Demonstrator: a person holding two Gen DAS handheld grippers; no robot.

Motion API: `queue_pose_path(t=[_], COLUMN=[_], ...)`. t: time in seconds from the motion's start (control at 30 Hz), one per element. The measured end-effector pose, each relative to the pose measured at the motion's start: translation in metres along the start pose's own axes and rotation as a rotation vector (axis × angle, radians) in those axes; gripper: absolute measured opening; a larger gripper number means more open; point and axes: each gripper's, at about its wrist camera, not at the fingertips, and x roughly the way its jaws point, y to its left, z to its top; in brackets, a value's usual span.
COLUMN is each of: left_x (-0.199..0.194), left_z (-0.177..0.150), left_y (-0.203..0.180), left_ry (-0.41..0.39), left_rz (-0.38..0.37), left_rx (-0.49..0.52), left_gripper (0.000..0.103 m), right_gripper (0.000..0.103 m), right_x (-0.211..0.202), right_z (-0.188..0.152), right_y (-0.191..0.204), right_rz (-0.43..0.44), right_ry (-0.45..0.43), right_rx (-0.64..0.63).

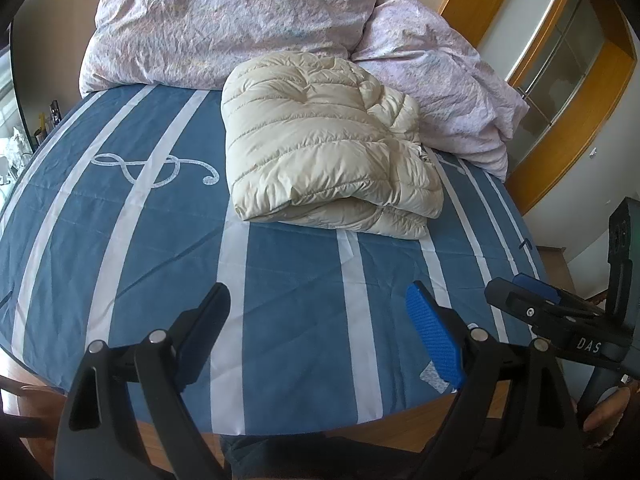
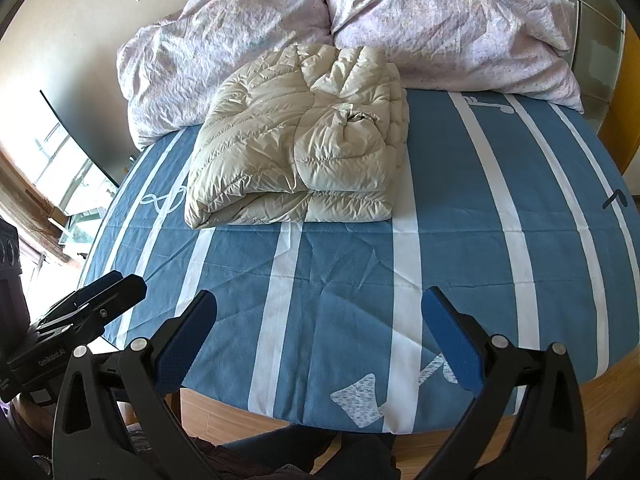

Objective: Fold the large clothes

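A cream puffer jacket [image 1: 320, 148] lies folded into a thick bundle on the blue striped bed sheet [image 1: 288, 288], near the far side of the bed; it also shows in the right wrist view [image 2: 304, 152]. My left gripper [image 1: 320, 308] is open and empty, held over the near edge of the bed, well short of the jacket. My right gripper [image 2: 320, 316] is open and empty too, beside the left one, over the same near edge. The right gripper shows at the right of the left wrist view [image 1: 532, 300]. The left gripper shows at the left of the right wrist view [image 2: 100, 300].
A crumpled pink floral duvet [image 1: 240, 16] is heaped behind the jacket against the wall, seen also in the right wrist view [image 2: 420, 24]. A wooden-framed cabinet [image 1: 560, 80] stands right of the bed. A window [image 2: 60, 168] is at the left. The wooden bed edge [image 2: 224, 412] is below.
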Motion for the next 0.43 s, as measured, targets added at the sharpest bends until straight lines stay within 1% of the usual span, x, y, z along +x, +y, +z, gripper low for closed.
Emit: queue_pose_path(t=[0.43], left_x=[0.0006], left_z=[0.0015], left_y=[0.0015], left_ry=[0.002], left_rz=[0.001], left_rx=[0.002], left_gripper=[0.089], right_gripper=[0.102], right_x=[0.0008], right_z=[0.0005], right_y=[0.0002], right_rz=[0.002], right_ry=[0.004], right_rx=[0.000])
